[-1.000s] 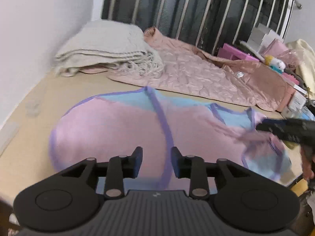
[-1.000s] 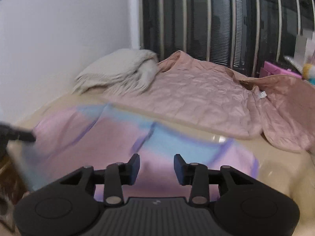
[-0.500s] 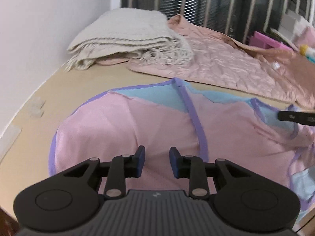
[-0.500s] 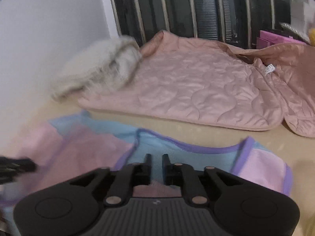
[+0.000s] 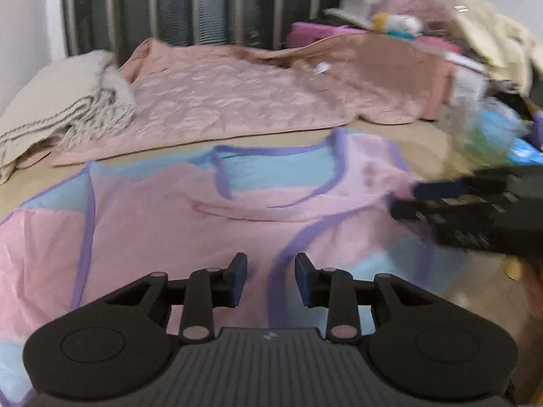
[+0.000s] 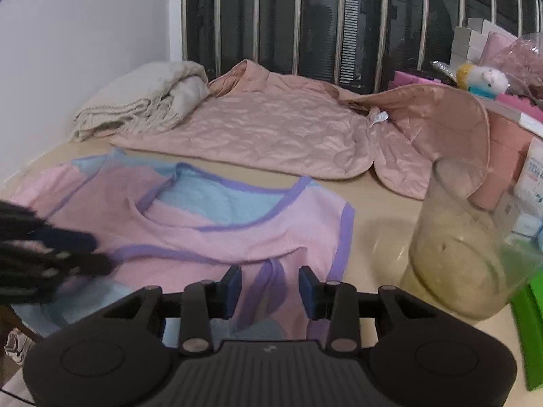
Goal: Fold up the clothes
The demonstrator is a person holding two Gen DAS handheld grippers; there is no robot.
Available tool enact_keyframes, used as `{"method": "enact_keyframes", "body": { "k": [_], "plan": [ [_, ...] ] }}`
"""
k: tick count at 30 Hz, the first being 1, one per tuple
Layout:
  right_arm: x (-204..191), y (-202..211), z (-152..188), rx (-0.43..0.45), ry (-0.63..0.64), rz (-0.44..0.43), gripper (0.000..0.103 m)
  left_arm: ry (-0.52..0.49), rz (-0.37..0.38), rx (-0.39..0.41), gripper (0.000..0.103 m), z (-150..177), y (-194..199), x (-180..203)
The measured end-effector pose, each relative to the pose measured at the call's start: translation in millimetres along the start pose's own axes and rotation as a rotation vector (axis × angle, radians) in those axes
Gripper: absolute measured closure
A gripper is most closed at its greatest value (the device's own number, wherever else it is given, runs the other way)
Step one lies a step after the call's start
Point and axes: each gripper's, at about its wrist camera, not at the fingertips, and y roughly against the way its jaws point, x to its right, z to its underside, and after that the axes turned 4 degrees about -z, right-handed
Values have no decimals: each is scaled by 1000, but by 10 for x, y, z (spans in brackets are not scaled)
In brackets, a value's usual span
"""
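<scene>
A pink and light-blue garment [image 5: 169, 230] with purple trim lies spread on the beige table [image 5: 390, 132], neckline toward the far side. My left gripper [image 5: 270, 278] hovers open just over its near part, a purple seam running under the gap. Blurred at the right of this view, my right gripper [image 5: 407, 198] sits at the garment's edge with its jaws apart. In the right wrist view the garment [image 6: 220, 237] lies flat. My right gripper [image 6: 270, 288] is open over a purple-trimmed fold at the near edge. My left gripper [image 6: 78, 254] shows at the left, over the cloth.
A pink quilted jacket [image 6: 271, 132] and a folded beige knit blanket [image 6: 142, 105] lie behind the garment, under a barred window. A clear glass jar [image 6: 465, 247] stands close on the right. Boxes, bags and a plush toy [image 6: 482, 79] crowd the far right.
My right gripper, shut half a second ago, now stands open, lower and nearer the garment's near edge. The left wrist view has swung right; my left gripper stays open.
</scene>
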Motion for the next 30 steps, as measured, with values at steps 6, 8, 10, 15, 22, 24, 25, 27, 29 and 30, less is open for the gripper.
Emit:
{"method": "enact_keyframes", "body": {
  "k": [6,8,10,15,22,24,25,27,29,30],
  "plan": [
    [38,185,71,0,-22,-43,102,98,39,42,101,-21,101,-106],
    [50,247,95,0,-30,-58,102,137,56,70,101,-23,234,-193],
    [63,309,119,0,-37,-72,102,166,57,81,101,0,323,-262],
    [94,464,179,1,-56,-108,97,116,75,22,101,116,319,-285],
    [-14,333,-177,114,-22,-137,61,79,59,5,98,264,267,-222],
    [-171,23,-330,78,33,-228,61,62,51,17,98,297,278,-195],
    [-251,-133,-407,59,60,-275,64,58,47,23,98,313,286,-188],
    [-410,-406,-526,24,94,-347,76,74,46,25,98,339,303,-213],
    [-518,-629,-608,-18,97,-345,86,97,51,28,98,361,321,-249],
    [-560,-715,-630,-42,101,-344,86,108,54,30,98,372,330,-267]
  ]
}}
